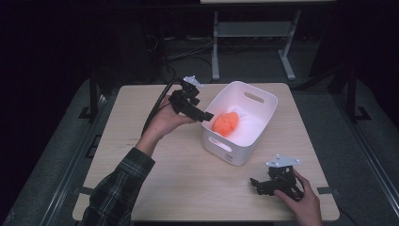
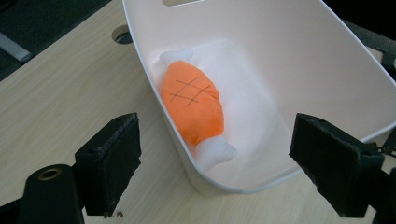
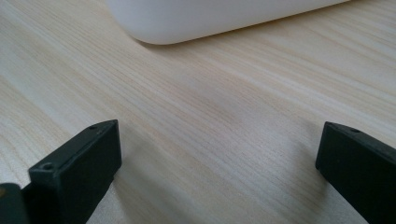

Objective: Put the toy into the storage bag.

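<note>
While the left gripper (image 1: 196,109) hovers at the nine o'clock rim of the white bin (image 1: 263,101), its jaws stand wide apart and hold nothing, pointed down and across at the orange plush toy (image 1: 226,123) lying loose on the bin's floor. From the left gripper view the toy (image 2: 194,100) rests close against the near wall of the bin (image 2: 280,70), its white ends free and its stitched side up. The right gripper (image 1: 270,184) sits low over the wooden surface (image 1: 155,179) at about five o'clock from the bin, jaws likewise spread and empty, well apart from the toy. I judge this to be the reach stage, either just before a pick or just after a drop; the frames alone do not settle which. If a pick follows, the left gripper needs to dip over the rim, straddle the toy's orange middle, and close without catching the wall.
</note>
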The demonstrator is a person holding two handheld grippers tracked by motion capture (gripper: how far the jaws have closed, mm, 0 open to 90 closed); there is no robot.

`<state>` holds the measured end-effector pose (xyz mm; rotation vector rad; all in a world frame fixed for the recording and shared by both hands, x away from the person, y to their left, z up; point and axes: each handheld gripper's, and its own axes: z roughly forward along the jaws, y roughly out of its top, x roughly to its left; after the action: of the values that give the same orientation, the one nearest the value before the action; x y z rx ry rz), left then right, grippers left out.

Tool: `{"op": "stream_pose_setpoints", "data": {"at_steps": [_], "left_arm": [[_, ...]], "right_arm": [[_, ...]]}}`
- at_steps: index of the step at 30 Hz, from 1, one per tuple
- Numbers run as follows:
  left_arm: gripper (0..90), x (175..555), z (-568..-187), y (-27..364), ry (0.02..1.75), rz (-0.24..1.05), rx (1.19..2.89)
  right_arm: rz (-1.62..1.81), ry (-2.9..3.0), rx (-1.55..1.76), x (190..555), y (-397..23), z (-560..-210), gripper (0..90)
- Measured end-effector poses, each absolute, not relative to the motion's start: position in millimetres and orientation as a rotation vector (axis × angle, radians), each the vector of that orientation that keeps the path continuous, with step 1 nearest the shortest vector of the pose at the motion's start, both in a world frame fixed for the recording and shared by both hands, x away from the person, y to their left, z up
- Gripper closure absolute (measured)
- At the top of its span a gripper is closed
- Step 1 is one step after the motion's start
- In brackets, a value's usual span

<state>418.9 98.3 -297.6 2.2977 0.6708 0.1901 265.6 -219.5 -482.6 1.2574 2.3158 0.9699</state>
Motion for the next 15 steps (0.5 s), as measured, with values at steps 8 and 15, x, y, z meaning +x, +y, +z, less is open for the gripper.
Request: {"op": "stream_pose_setpoints", "data": {"at_steps": [8, 15], "left_arm": [[13.7, 407.0, -299.5, 118.7, 0.662, 0.194, 2.284], [12.8, 399.2, -303.8, 135.3, 0.667, 0.213, 2.277]], "right_arm": [[0.970, 2.316, 1.257, 265.6, -219.5, -482.6, 0.0], [0.970, 2.316, 1.257, 265.6, -219.5, -482.6, 0.0]]}}
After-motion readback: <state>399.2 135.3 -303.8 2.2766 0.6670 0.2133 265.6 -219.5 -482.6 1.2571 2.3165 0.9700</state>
